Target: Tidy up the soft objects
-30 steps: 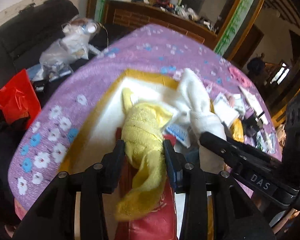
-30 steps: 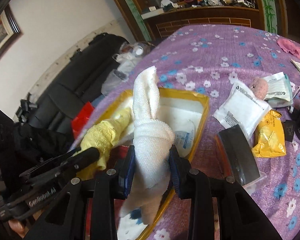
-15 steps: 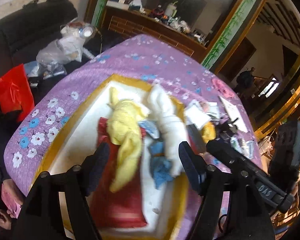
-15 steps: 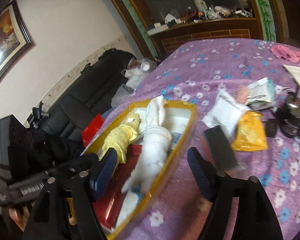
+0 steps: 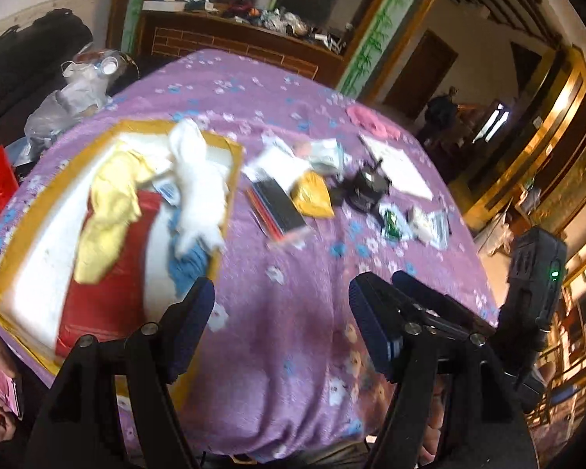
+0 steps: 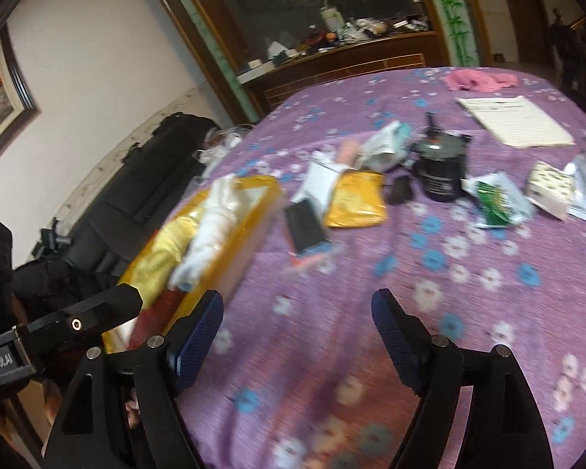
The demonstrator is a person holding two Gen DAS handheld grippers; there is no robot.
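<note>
- The yellow cloth (image 5: 113, 203) and white cloth (image 5: 199, 179) lie side by side in the yellow-rimmed tray (image 5: 39, 203) at the table's left, over a red packet (image 5: 109, 289).
- My left gripper (image 5: 281, 328) stands spread wide with nothing in it, above bare purple floral tablecloth (image 5: 293, 351).
- My right gripper (image 6: 297, 336) is opening, nothing between its jaws.
- A pink cloth (image 6: 476, 80) lies at the far edge, well apart from the tray.

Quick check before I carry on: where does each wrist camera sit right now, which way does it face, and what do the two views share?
Left wrist: on the left gripper, angled down over the purple tablecloth, tray to the left; the right gripper shows at right.
Right wrist: on the right gripper, angled down across the tablecloth; the left gripper shows at lower left.
Shared: tray, white towel, yellow towel, pink cloth.
</note>
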